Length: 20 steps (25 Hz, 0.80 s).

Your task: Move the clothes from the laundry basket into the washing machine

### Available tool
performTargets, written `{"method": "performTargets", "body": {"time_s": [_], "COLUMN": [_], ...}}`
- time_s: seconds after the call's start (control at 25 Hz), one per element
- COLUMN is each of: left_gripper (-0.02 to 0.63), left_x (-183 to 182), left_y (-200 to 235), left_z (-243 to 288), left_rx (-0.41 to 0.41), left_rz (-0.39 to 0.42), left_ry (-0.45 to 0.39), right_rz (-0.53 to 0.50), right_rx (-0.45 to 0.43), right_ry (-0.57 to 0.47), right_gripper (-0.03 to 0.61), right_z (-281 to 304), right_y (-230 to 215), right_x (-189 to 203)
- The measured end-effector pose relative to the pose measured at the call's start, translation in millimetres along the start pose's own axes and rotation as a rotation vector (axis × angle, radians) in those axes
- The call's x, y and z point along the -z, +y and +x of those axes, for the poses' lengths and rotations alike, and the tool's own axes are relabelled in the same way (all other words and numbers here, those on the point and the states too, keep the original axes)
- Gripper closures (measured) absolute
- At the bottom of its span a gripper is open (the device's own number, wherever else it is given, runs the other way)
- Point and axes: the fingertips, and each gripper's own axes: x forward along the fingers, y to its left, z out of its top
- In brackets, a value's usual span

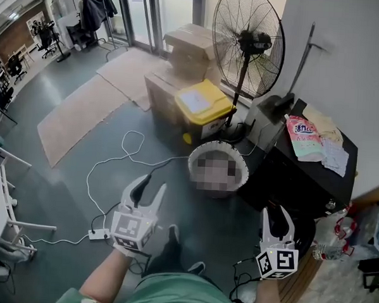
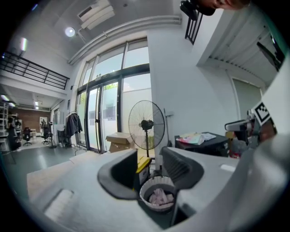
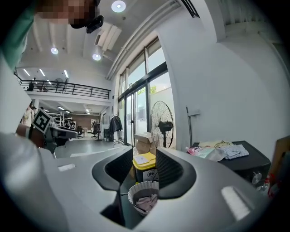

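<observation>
Head view | left tool (image 1: 151,185) wide apart | right tool (image 1: 276,213) apart | both empty, near-level

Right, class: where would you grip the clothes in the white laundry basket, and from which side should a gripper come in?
Probably pinch a raised fold on top of the clothes, coming down from above through the open top: the basket wall rings the pile on every side, so only its top is exposed.

I count two grippers, a left gripper (image 1: 150,185) and a right gripper (image 1: 277,212), one laundry basket (image 1: 194,159), one standing fan (image 1: 248,43), one yellow-lidded bin (image 1: 204,104) and two cardboard boxes (image 1: 194,43).
</observation>
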Motion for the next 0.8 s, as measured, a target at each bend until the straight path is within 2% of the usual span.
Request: {"method": "performTargets", "body": {"time_s": [0.2, 0.36, 0.56, 0.8], "left_gripper": [0.437, 0.437, 0.437, 0.437], "left_x": [3, 9, 20, 35], "left_y": [50, 90, 132, 163], "left_z": [49, 95, 135, 167], "left_rx": [0.021, 0.043, 0.071, 0.107], "left_rz": [-0.029, -0.049, -0.066, -0.056], "left_ry": [-0.006, 0.0, 0.023, 0.054], "right_rz": [-0.035, -0.005, 0.017, 0.044], "right_rx": [0.023, 0.057, 0.089, 0.106], "right_ry": [0.022, 0.035, 0.092, 0.141], "right_gripper": [0.439, 0.439, 0.439, 0.439], "right_z": [52, 102, 155, 203], "right_y": [5, 2, 10, 16], "right_x": [-11, -16, -9, 10]}}
